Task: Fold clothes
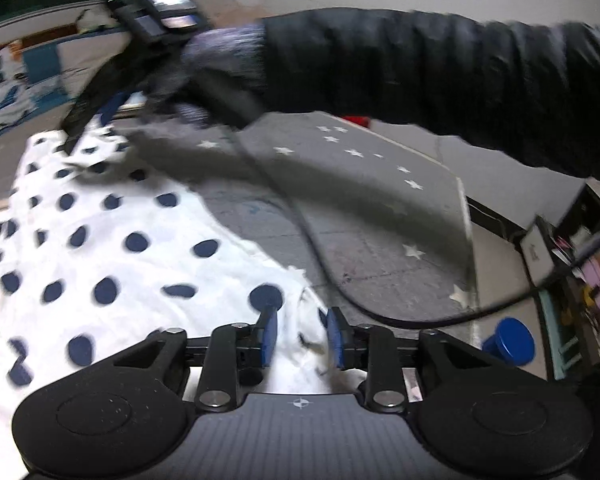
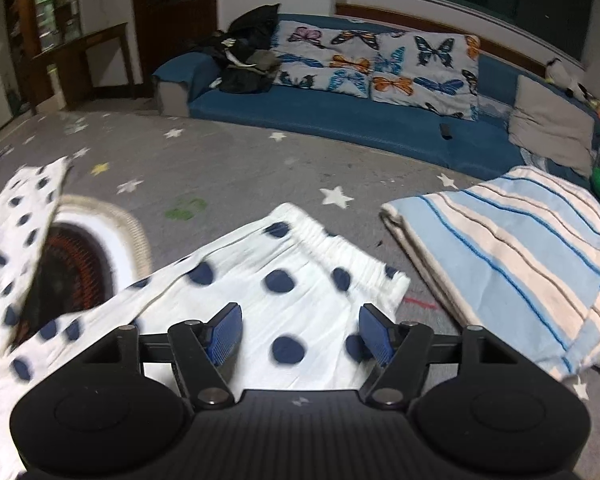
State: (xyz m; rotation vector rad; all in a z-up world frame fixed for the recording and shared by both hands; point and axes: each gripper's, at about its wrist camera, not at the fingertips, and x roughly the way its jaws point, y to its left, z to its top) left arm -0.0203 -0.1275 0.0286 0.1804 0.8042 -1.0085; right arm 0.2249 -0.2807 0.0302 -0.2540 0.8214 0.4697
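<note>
Polka-dot garment (image 2: pixel 260 300) spread on star-patterned rug (image 2: pixel 228 176); woven basket (image 2: pixel 112 236) beside it, contents indistinct.
Left gripper (image 1: pixel 302 334): jaws pinching garment fabric. Right gripper (image 2: pixel 300 332): jaws spread above waistband. Right view alone shows sofa (image 2: pixel 340 120) and striped folded blanket (image 2: pixel 512 256).

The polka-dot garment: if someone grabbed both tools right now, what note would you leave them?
Left hand-held gripper: jaws partly closed around a bunched fold of the polka-dot garment; a firm grip is not certain.
Right hand-held gripper: open, over the garment's elastic waistband.
Striped towel lies folded on the star rug.
Left to do: fold the garment, part of which hangs raised beside the basket.
</note>
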